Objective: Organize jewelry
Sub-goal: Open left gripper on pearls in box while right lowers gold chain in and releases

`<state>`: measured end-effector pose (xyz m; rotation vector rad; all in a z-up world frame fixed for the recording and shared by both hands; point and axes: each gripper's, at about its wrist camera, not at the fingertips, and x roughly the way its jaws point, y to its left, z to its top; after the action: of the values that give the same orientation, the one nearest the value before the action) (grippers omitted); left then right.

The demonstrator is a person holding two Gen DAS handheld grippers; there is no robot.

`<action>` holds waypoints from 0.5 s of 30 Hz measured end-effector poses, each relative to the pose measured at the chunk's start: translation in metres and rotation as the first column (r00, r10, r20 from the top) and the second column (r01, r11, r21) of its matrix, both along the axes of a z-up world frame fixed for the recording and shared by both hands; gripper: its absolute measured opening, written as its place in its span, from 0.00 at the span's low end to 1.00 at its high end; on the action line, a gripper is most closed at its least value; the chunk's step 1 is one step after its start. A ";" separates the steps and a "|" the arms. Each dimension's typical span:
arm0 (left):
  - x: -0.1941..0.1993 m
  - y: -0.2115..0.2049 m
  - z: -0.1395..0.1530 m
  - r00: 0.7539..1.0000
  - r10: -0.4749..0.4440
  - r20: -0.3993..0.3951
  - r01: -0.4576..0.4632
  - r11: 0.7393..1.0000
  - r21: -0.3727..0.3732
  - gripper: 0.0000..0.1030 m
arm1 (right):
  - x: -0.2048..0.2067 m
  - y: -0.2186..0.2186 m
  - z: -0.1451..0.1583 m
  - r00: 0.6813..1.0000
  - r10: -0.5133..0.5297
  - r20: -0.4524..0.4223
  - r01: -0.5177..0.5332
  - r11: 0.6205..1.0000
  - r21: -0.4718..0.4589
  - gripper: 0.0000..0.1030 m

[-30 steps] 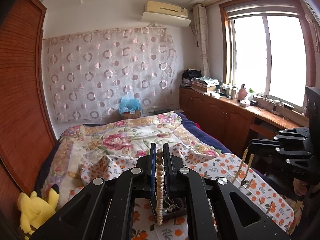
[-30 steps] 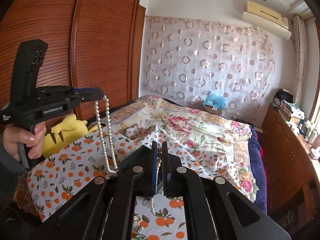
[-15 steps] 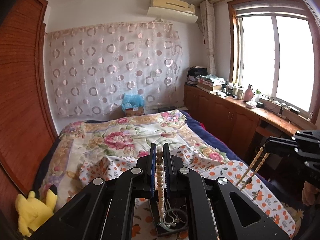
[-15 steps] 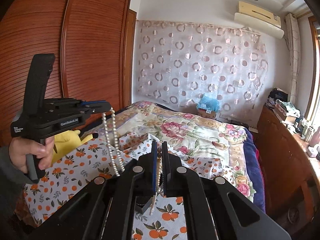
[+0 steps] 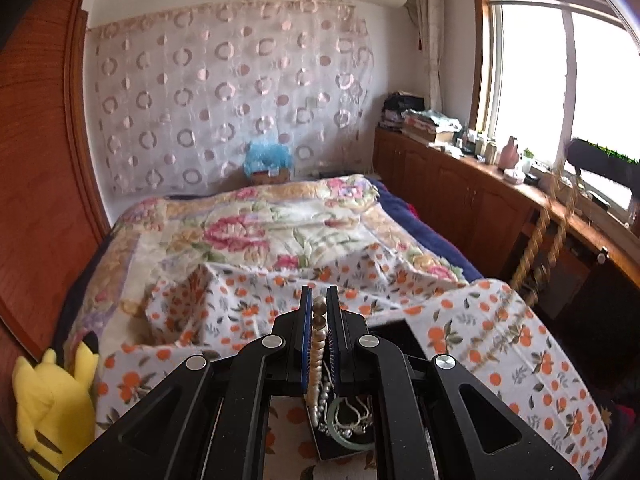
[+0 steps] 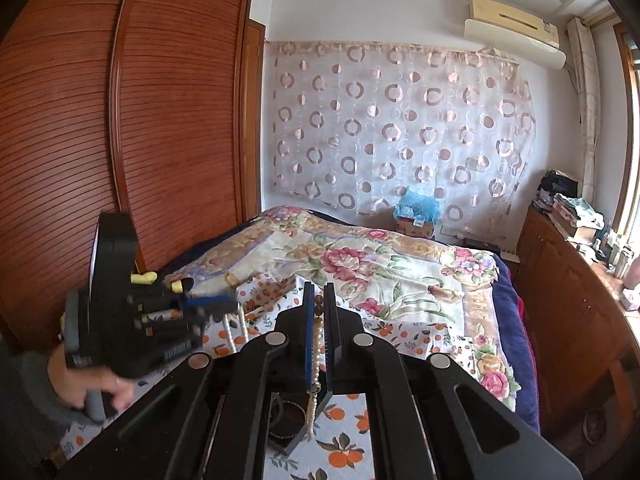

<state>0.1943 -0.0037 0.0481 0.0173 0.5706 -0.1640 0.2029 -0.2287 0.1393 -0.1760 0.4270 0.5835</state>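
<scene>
Both grippers pinch one pearl necklace. My left gripper (image 5: 319, 304) is shut on its strand (image 5: 318, 344), which hangs down between the fingers into a black jewelry tray (image 5: 340, 446) holding a green bangle (image 5: 352, 436) and other pieces. My right gripper (image 6: 319, 300) is shut on the same necklace (image 6: 316, 364), hanging over the tray (image 6: 288, 440). The left gripper also shows at the left of the right wrist view (image 6: 212, 304), blurred. The right gripper shows at the right edge of the left wrist view (image 5: 600, 160), with blurred beads (image 5: 536, 240) hanging from it.
The tray lies on an orange-print cloth (image 5: 500, 340) over a surface at the foot of a bed with a floral quilt (image 5: 260, 232). A yellow plush toy (image 5: 52, 400) sits at the left. A wooden wardrobe (image 6: 120, 140) stands left, wooden cabinets (image 5: 460, 200) right.
The left gripper has dropped lower toward the tray and moves fast, blurred in the right view. The right gripper has risen in the left view. Both keep hold of the necklace.
</scene>
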 end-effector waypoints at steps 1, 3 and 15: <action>-0.001 -0.001 -0.005 1.000 -0.003 -0.009 0.003 1.000 -0.002 0.06 | 0.002 0.002 -0.001 1.000 0.002 -0.002 -0.002 1.000 0.003 0.05; -0.002 -0.001 -0.010 1.000 -0.007 -0.019 0.007 1.000 0.002 0.06 | 0.007 0.005 -0.004 1.000 0.014 -0.003 -0.013 0.999 0.031 0.05; -0.005 -0.002 -0.035 0.996 -0.037 -0.076 0.037 0.999 0.005 0.06 | 0.045 0.037 -0.044 0.995 -0.012 -0.095 0.011 1.000 -0.008 0.05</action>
<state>0.1889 -0.0061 0.0132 0.0282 0.6467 -0.1994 0.2479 -0.1922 0.0955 -0.1533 0.5225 0.5802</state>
